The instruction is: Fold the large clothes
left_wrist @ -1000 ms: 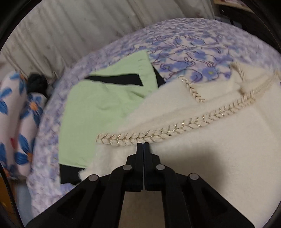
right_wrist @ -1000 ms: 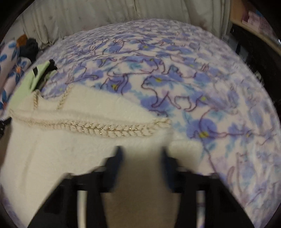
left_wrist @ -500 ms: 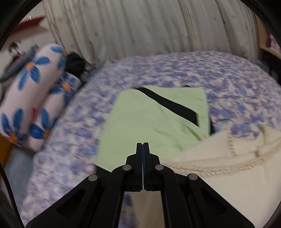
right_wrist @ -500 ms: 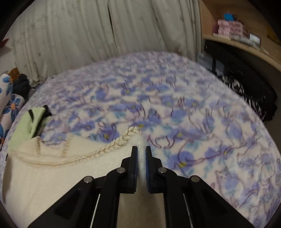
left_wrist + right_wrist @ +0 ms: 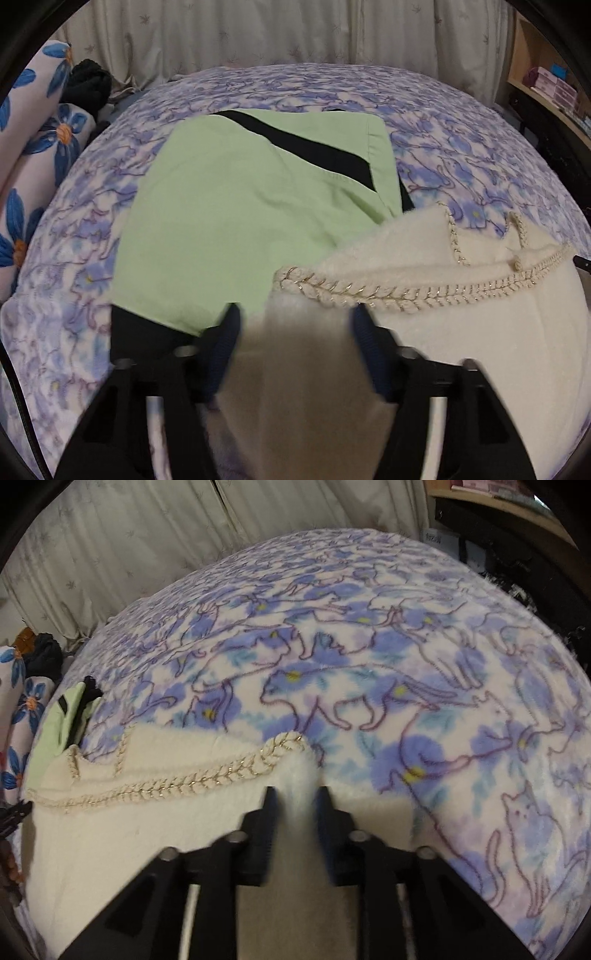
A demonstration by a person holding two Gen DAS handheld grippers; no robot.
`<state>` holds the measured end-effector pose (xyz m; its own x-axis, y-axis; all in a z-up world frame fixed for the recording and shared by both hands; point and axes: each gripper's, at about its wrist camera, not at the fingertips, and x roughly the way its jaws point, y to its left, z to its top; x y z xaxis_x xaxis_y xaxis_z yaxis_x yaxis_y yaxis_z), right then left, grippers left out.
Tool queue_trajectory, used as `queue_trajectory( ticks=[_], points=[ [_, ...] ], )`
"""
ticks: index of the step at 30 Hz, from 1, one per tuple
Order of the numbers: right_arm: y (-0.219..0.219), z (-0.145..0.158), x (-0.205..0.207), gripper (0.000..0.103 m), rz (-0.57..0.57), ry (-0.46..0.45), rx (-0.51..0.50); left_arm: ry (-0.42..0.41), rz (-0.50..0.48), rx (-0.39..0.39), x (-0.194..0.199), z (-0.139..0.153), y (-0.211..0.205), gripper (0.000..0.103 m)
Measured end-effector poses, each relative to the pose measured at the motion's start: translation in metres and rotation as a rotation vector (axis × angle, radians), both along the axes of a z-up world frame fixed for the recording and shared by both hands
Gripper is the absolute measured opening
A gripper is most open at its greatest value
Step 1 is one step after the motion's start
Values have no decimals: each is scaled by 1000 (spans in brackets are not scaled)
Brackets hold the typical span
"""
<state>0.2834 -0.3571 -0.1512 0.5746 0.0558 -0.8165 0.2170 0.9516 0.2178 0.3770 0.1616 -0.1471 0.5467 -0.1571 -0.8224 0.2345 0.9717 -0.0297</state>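
Observation:
A fluffy cream sweater [image 5: 461,350] with a gold braided trim [image 5: 406,295] lies folded on the bed, its left corner overlapping a folded light-green garment [image 5: 240,221] with black stripes. My left gripper [image 5: 295,314] is at that corner, jaws opening wide, cream fabric loose between them. In the right wrist view the sweater [image 5: 129,830] fills the lower left. My right gripper [image 5: 297,794] is at its right corner below the trim [image 5: 192,782], jaws opening, with a tuft of cream fleece standing in the gap. The green garment [image 5: 48,738] shows at far left.
The bed is covered by a blue and purple cat-and-flower blanket [image 5: 369,646]. Flowered pillows [image 5: 37,147] and a dark bundle [image 5: 88,85] lie at its left end. Curtains [image 5: 295,29] hang behind. A wooden shelf with boxes [image 5: 546,85] and dark furniture stand to the right.
Both grippers were shut on the sweater's corners half a second ago and now stand apart. Both views have swung, and the sweater's folded edge has settled on the bed and the green garment.

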Motion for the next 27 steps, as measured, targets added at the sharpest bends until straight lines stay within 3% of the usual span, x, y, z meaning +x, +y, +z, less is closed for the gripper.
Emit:
queue_trajectory(
  ticks=[1,3,4,8,11,18,21,25,27],
  points=[
    [0,1,0,40,3,-2,12,12,-14,-9,2,-1,-1,31],
    [0,1,3,44,11,-13,47,-1,-26,27,1,-4,-9,22],
    [1,0,6,45,12,-2,42,-7,-37,42,1,-4,-13,11],
    [15,-8,16,45,33,44,-31,-51,-32,121,-7,-2,-23,7],
    [26,1,8,8,46,17,-125,-100,24,129,-17,12,-21,6],
    [13,52,-27,7,-75,-202,-102,-195,127,59,-21,57,-13,6],
    [8,41,-9,7,-112,-172,-110,-190,172,65,-1,49,-20,6],
    [3,-8,20,7,-138,-23,-124,-75,246,89,27,-1,-20,6],
    [3,-15,22,8,-141,-23,-127,-57,259,99,28,-21,-20,7]
  ],
)
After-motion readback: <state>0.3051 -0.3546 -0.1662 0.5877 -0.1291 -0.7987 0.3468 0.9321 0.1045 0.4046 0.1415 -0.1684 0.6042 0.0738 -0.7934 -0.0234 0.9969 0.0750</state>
